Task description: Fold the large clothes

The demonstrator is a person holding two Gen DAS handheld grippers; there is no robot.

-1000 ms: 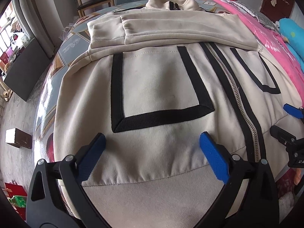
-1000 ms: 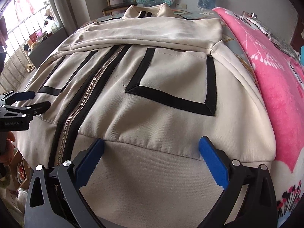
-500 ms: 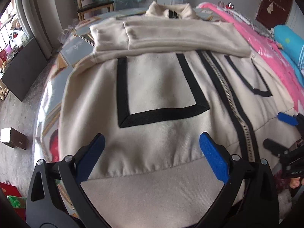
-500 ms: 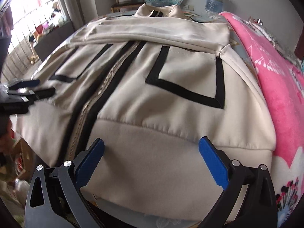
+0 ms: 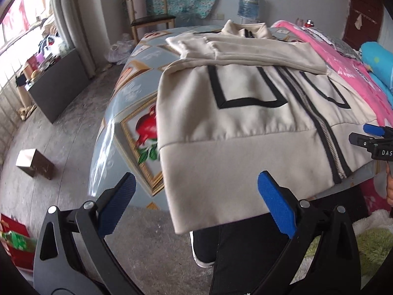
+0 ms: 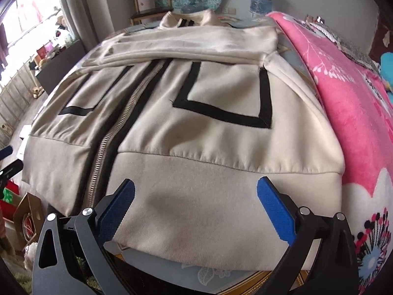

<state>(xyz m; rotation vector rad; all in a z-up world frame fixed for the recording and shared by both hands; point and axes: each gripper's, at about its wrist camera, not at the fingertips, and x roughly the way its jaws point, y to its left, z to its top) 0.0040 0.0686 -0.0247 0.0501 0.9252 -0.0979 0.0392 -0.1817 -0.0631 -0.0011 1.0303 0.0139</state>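
One cream jacket (image 5: 245,123) lies front-up on the bed (image 5: 127,103), collar toward the far wall, hem hanging over the near edge. Both sleeves (image 5: 245,52) are folded across the chest, one upon the other. One metal zipper (image 6: 115,132), closed, runs down the middle between two black bands. Two pockets are outlined in black trim (image 6: 221,113), one each side of the zipper.

One pink blanket (image 6: 348,113) lies beside the jacket on its right. One wooden chair (image 5: 147,17) and one water bottle (image 5: 248,3) stand by the far wall.

The left gripper (image 5: 196,201) hovers off the hem's left corner, its two blue pads spread wide, holding nothing. The right gripper (image 6: 196,209) sits over the hem's right portion, jaws equally wide apart, nothing gripped. A person's dark trouser leg (image 5: 245,253) and one shoe show below the hem.
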